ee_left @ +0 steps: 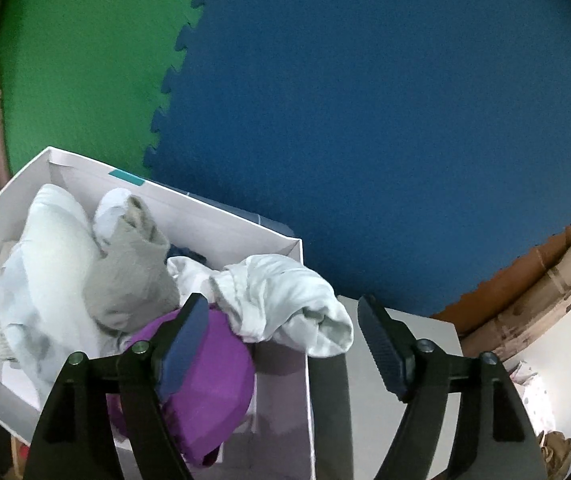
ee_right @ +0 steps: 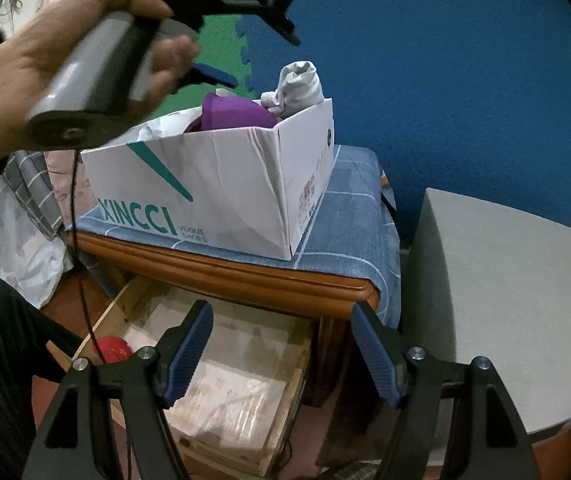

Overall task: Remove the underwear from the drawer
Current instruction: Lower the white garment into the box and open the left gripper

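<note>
The white underwear [ee_left: 285, 300] lies crumpled over the shoe box [ee_left: 245, 216] rim, beside purple [ee_left: 213, 376] and grey [ee_left: 133, 280] garments. My left gripper [ee_left: 281, 344] gapes above it, holding nothing; my right gripper [ee_right: 281, 348] hangs open and empty over the pulled-out drawer [ee_right: 221, 380]

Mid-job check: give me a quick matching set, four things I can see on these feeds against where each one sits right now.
Things:
1. purple garment
2. white garment
3. red object
4. shoe box

Places:
A. draped over the box's rim
B. in the open drawer
C. on the blue cloth covering the cabinet top
D. inside the box, under the left gripper

Pairs: 1-D, 2-A, 3-B, 4-C
</note>
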Demonstrator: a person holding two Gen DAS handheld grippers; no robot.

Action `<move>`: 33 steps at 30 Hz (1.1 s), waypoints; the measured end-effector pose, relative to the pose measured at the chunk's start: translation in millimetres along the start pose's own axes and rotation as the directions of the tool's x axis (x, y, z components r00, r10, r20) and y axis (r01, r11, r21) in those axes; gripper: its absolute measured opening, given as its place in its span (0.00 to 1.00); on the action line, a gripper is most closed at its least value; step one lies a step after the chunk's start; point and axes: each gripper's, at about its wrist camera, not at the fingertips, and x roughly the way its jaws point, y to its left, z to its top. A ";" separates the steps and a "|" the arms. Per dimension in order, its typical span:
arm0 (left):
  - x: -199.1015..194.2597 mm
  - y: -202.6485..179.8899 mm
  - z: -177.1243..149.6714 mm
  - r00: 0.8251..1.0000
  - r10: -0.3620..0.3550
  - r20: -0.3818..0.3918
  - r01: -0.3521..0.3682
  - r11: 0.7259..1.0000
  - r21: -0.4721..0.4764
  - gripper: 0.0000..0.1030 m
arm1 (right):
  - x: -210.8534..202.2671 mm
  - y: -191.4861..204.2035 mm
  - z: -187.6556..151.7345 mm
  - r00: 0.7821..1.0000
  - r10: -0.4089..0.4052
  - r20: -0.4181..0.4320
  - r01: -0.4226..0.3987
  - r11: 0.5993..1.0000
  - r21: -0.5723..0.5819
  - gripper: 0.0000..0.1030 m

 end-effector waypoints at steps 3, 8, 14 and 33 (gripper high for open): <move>-21.3 9.0 -3.1 1.000 -0.017 0.022 0.016 0.999 0.034 0.84 | 2.4 3.4 -1.2 1.000 -0.009 -0.009 0.009 1.000 -0.020 0.72; -81.5 42.3 -7.4 0.992 -0.043 0.117 0.032 0.995 0.093 0.97 | 6.3 7.9 -1.7 1.000 -0.017 -0.020 0.016 0.999 -0.040 0.72; -148.5 88.1 -16.3 0.977 0.005 0.215 -0.042 0.985 0.167 0.99 | 8.6 17.9 -2.0 0.999 -0.024 -0.029 0.022 0.996 -0.085 0.72; 70.9 -24.0 -9.5 0.901 0.418 -0.117 -0.265 0.742 0.615 0.88 | 10.1 25.4 -6.4 0.999 -0.023 -0.047 0.016 0.991 -0.135 0.72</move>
